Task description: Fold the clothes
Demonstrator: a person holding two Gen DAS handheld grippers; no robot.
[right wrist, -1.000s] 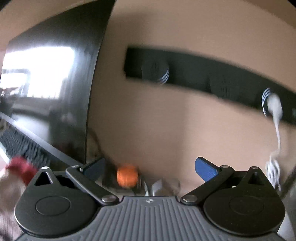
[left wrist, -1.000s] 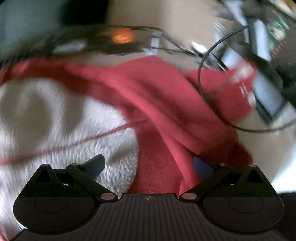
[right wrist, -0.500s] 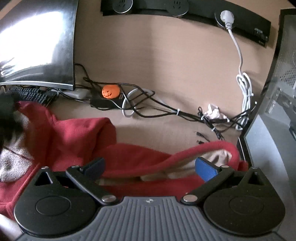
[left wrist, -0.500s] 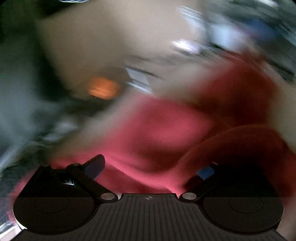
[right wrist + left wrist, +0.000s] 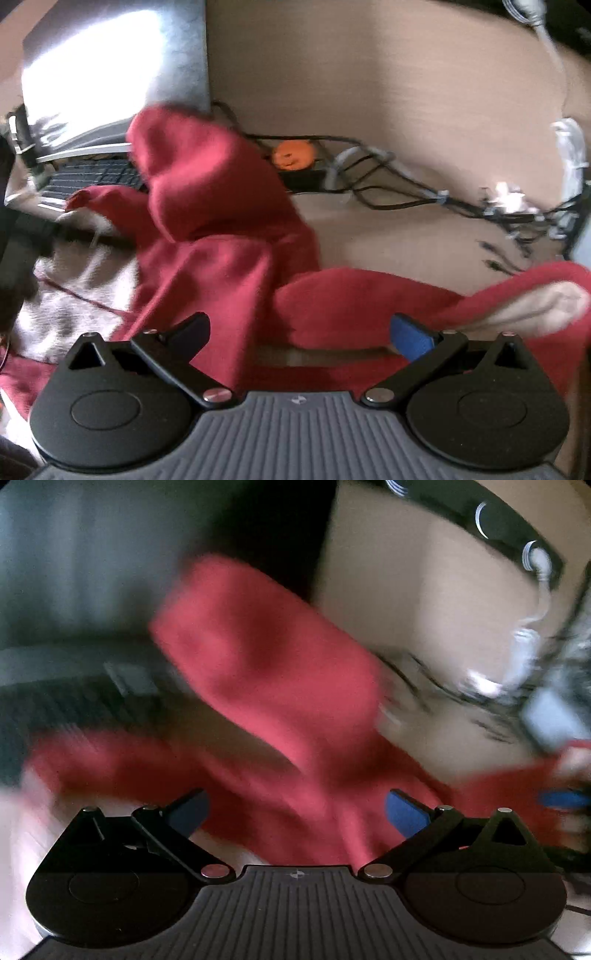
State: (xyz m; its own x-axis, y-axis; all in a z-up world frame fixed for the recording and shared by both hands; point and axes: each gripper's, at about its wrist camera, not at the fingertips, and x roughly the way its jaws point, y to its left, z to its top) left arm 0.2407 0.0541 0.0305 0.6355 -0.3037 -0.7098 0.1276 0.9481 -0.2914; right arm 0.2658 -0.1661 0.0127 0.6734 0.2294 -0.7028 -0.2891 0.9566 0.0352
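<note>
Both tools, left (image 5: 297,808) and right (image 5: 301,332), stood spread, gripping nothing. The red garment (image 5: 221,229) lay bunched directly ahead of the right tool, nearer it.

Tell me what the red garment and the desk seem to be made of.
Red garment: likely fleece or sweatshirt knit, matte, soft folds, with a pale fuzzy lining. Desk: looks like wood or laminate, tan, faint grain, dull finish; blur leaves it open.

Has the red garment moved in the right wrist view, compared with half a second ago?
Yes. A fold of the red garment now rises beside the orange pumpkin figure, whereas before it lay lower, left of it.
</note>
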